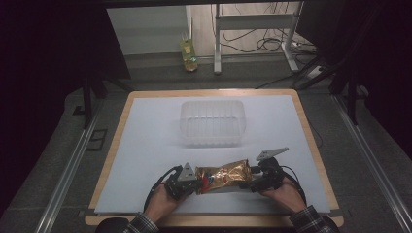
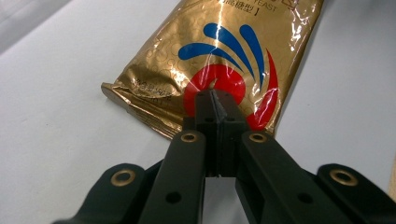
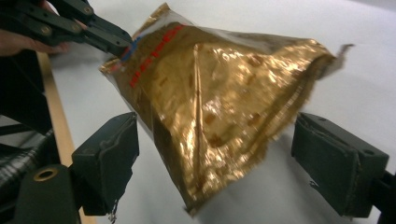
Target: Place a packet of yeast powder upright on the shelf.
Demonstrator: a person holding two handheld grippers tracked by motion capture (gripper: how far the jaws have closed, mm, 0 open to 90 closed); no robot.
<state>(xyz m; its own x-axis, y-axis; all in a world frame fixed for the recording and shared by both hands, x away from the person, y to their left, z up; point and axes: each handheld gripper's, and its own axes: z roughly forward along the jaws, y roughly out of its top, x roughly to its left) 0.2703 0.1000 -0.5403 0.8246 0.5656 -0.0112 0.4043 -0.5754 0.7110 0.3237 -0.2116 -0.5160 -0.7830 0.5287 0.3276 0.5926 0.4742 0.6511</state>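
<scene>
Hands low at the table's near edge, we hold a gold foil pouch (image 1: 224, 177) between our two grippers.

On the left, our left gripper (image 1: 193, 183) has its jaws pressed together on the pouch's sealed end, right at the red-and-blue logo. The pouch spans the middle, lying just above the white mat (image 1: 145, 145), with the clear plastic tub (image 1: 212, 122) beyond it. On the right, our right gripper (image 1: 253, 180) stands spread wide around the pouch's far end, not yet pinching. To do this well, we judge we should close squarely on the seam and keep the left grip firm.
</scene>
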